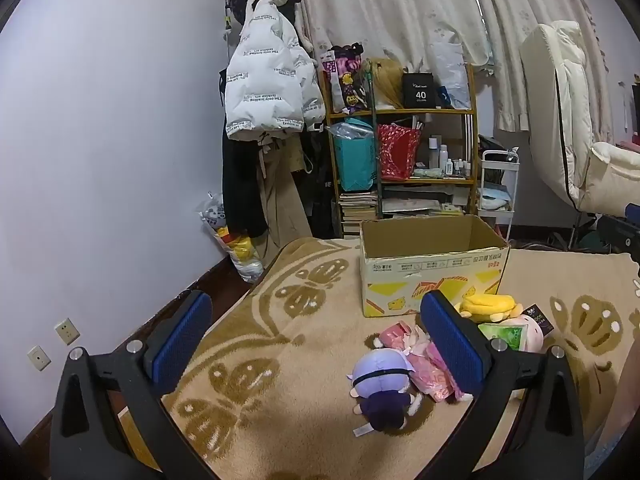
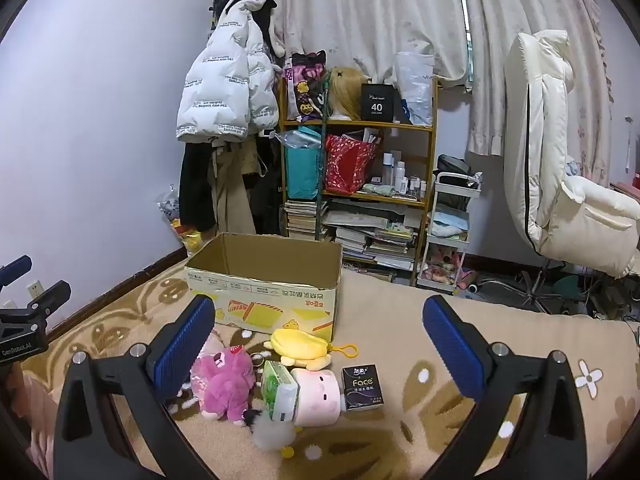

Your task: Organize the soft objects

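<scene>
An open cardboard box (image 1: 432,268) stands on the patterned blanket; it also shows in the right wrist view (image 2: 264,280). In front of it lie soft toys: a purple-haired doll (image 1: 380,384), pink packets (image 1: 420,360), a yellow plush (image 2: 300,346), a magenta plush (image 2: 224,380), a pink pig plush (image 2: 318,396), a green tissue pack (image 2: 280,390) and a black Face tissue pack (image 2: 362,386). My left gripper (image 1: 316,344) is open and empty above the blanket, left of the toys. My right gripper (image 2: 320,344) is open and empty above the pile.
A shelf (image 2: 360,160) with bags, books and bottles stands behind the box. Coats (image 1: 264,92) hang at the wall. A white chair (image 2: 560,168) and a small cart (image 2: 448,232) stand at the right. The bed edge drops to the floor at the left.
</scene>
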Demonstrator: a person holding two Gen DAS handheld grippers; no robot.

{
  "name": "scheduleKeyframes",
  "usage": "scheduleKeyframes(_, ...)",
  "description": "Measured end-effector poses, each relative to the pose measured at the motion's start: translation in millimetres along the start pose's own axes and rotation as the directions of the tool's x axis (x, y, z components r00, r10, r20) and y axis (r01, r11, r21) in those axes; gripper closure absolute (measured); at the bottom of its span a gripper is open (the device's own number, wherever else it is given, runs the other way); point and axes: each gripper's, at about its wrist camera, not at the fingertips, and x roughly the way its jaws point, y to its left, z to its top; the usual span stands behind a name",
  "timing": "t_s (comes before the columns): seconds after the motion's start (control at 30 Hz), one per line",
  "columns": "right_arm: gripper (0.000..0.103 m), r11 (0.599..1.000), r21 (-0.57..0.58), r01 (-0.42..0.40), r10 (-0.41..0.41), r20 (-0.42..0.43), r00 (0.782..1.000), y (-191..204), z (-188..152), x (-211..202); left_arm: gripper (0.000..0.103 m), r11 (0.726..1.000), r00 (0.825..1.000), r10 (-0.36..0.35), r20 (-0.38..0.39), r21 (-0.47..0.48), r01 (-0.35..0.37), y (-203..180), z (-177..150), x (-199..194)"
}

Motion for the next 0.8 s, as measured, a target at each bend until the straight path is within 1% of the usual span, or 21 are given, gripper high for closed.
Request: scheduleKeyframes(0.8,0.0,1.0,-0.002,0.003,-0.003,0.006,1.0,0.6,1.3,0.2,0.0,1.0,1.0,0.009,0.012,0.007,-0.01,1.3,-1.5,0.3)
